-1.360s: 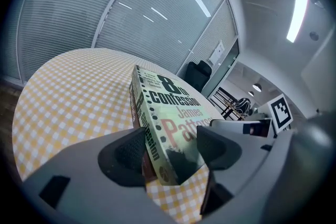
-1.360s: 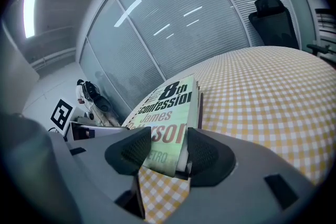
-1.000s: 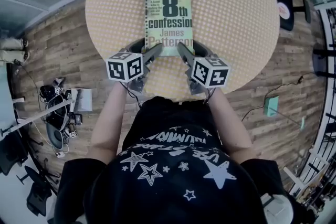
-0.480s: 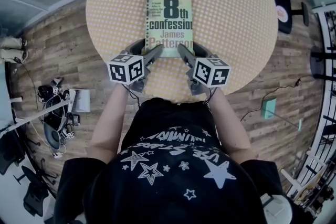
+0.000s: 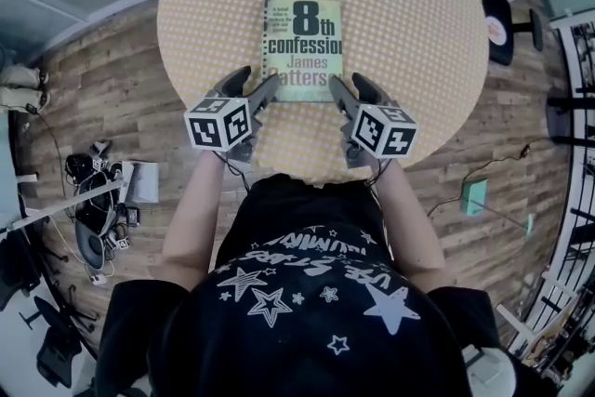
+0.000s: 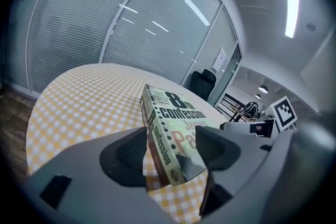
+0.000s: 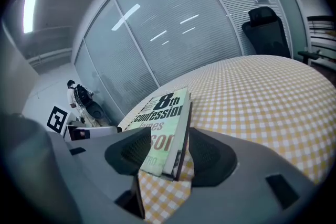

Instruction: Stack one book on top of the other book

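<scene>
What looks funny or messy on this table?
Nothing stands out. The book lies cover up and straight on the checked table, with no spill or tear showing. Only one cover shows; whether another book lies under it I cannot tell.

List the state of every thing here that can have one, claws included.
Book: closed, face up, lying on the table; whether another book lies beneath it cannot be told.
Table: covered with a checked cloth, bearing the book.
Left claw: jaws apart and closing, the book's near left corner between them.
Right claw: jaws apart, the book's near right corner between them.
</scene>
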Demonstrator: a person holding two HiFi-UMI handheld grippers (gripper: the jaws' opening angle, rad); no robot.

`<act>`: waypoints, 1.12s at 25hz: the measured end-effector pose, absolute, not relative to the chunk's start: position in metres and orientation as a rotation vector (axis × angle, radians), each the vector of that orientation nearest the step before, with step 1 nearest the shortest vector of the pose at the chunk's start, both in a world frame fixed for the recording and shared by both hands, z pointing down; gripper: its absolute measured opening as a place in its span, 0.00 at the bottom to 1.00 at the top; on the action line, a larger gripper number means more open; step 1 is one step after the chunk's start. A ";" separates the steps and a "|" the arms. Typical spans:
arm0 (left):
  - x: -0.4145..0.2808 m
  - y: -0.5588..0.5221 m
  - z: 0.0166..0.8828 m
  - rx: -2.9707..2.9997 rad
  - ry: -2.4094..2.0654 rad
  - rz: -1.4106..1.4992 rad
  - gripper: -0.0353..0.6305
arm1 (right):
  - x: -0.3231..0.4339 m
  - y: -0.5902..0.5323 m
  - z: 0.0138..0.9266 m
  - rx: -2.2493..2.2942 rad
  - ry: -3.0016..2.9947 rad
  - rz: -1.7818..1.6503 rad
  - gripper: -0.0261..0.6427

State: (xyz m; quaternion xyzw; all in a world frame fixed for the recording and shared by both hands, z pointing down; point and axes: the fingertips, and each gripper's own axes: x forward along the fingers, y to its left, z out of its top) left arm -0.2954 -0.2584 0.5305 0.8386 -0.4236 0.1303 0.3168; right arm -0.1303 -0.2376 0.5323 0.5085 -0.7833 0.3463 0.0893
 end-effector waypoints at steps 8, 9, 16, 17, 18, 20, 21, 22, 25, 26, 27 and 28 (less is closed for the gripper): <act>-0.292 -0.245 0.499 2.268 -1.180 0.262 0.37 | -0.093 -0.222 0.495 1.639 -2.356 0.975 0.37; -0.290 -0.242 0.492 2.276 -1.199 0.239 0.35 | -0.091 -0.219 0.490 1.626 -2.376 0.974 0.36; -0.269 -0.226 0.439 2.343 -1.309 0.155 0.19 | -0.082 -0.212 0.455 1.551 -2.519 0.940 0.23; -0.264 -0.223 0.432 2.352 -1.325 0.149 0.18 | -0.081 -0.211 0.449 1.533 -2.544 0.934 0.21; -0.259 -0.220 0.425 2.360 -1.343 0.147 0.16 | -0.080 -0.209 0.443 1.516 -2.567 0.926 0.19; -0.250 -0.213 0.416 2.370 -1.379 0.151 0.13 | -0.077 -0.203 0.433 1.483 -2.607 0.910 0.15; -0.245 -0.208 0.413 2.371 -1.393 0.153 0.11 | -0.075 -0.199 0.428 1.467 -2.626 0.902 0.14; -0.240 -0.203 0.411 2.373 -1.407 0.154 0.10 | -0.073 -0.194 0.423 1.449 -2.647 0.894 0.13; -0.225 -0.187 0.404 2.383 -1.466 0.162 0.08 | -0.068 -0.179 0.409 1.388 -2.715 0.861 0.11; -0.219 -0.181 0.401 2.384 -1.484 0.163 0.07 | -0.067 -0.173 0.405 1.361 -2.736 0.850 0.11; -0.214 -0.174 0.399 2.384 -1.495 0.161 0.07 | -0.066 -0.167 0.401 1.332 -2.754 0.840 0.10; -0.210 -0.167 0.396 2.384 -1.500 0.158 0.07 | -0.067 -0.161 0.399 1.303 -2.769 0.830 0.10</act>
